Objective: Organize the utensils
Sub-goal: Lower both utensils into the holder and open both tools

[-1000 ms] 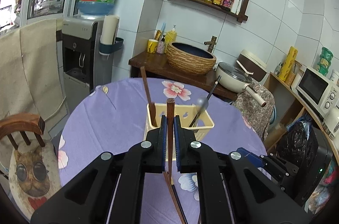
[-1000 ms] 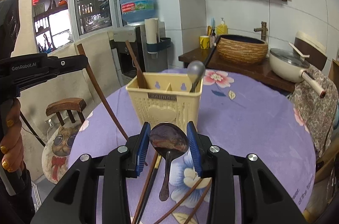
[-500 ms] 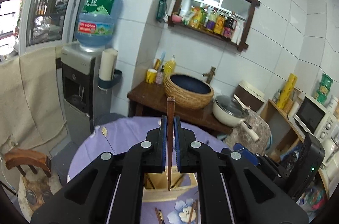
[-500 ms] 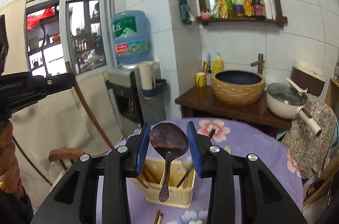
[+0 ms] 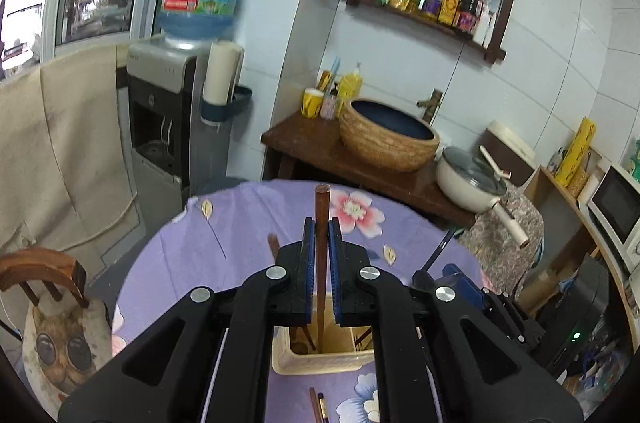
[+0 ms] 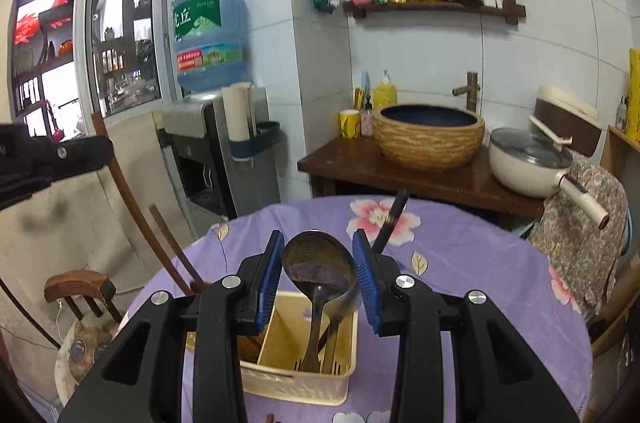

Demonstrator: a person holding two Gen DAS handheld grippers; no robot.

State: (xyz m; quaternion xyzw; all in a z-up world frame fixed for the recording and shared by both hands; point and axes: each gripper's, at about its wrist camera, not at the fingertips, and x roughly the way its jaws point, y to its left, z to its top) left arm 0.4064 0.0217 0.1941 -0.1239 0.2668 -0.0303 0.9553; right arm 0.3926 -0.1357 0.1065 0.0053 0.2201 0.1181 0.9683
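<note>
My left gripper (image 5: pixel 320 235) is shut on a brown wooden chopstick (image 5: pixel 321 247), held upright with its lower end inside the cream utensil holder (image 5: pixel 320 363). My right gripper (image 6: pixel 318 259) is shut on a dark spoon (image 6: pixel 318 263) by its bowl; the handle hangs down into the right compartment of the holder (image 6: pixel 296 379). Another chopstick (image 6: pixel 172 251) and a black-handled utensil (image 6: pixel 390 219) stand in the holder. The left gripper with its chopstick shows at the left edge of the right wrist view (image 6: pixel 60 153).
The holder stands on a round table with a purple flowered cloth (image 5: pixel 240 223). Loose chopsticks (image 5: pixel 316 407) lie on the cloth near me. A wooden chair with a cat cushion (image 5: pixel 48 303) is at left. A water dispenser (image 5: pixel 172 127) and a sink stand (image 5: pixel 384 139) are behind.
Both grippers rose above the holder, then came down over it. The chopstick and the spoon handle now reach into the holder's compartments.
</note>
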